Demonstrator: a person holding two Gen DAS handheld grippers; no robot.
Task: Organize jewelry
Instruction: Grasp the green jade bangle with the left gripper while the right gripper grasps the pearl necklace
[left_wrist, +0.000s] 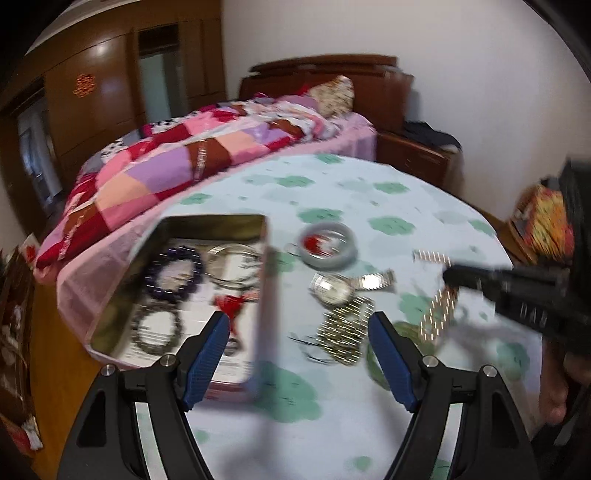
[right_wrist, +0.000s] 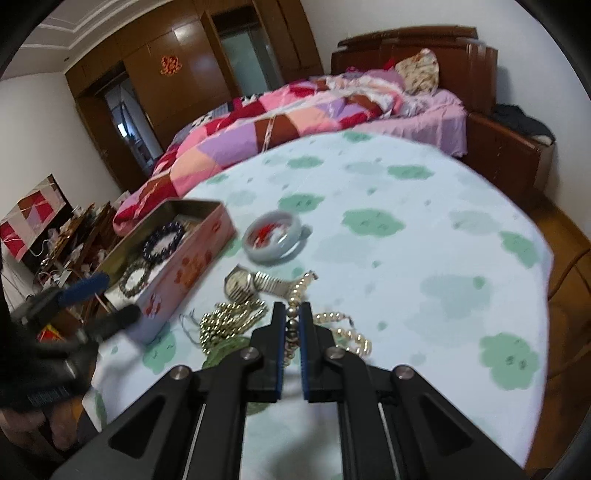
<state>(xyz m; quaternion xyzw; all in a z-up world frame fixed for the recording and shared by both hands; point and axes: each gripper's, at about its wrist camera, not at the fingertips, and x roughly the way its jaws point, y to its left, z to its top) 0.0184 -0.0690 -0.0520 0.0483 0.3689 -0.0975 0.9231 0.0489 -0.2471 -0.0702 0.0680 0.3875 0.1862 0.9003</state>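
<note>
The right tongs (right_wrist: 292, 314) are clamped on a pearl strand (right_wrist: 295, 295), their blue pads pinching the beads while the rest of the strand trails on the table (right_wrist: 424, 229) to their right. The left tongs (left_wrist: 295, 332) stand wide apart with nothing between them, hovering over the near edge of the tin (left_wrist: 264, 295).

Just beyond the right tongs lie a watch (right_wrist: 240, 284) and a heap of gold chain (right_wrist: 229, 317), with a green bangle (right_wrist: 225, 350) partly hidden under the tongs. Farther out sits a grey bangle (right_wrist: 273, 240) with a red piece inside it.

The tin, at the table's left edge, already holds a purple bead bracelet (left_wrist: 173, 273), a dark bead bracelet (left_wrist: 157, 330), a silver bangle (left_wrist: 232, 266) and a red tasselled piece (left_wrist: 231, 304).

By my reading the job is about half done: four pieces are stowed, while the pearls, watch, chain and both bangles are left. The pearls look like the piece in hand, and they have not yet reached the tin.
</note>
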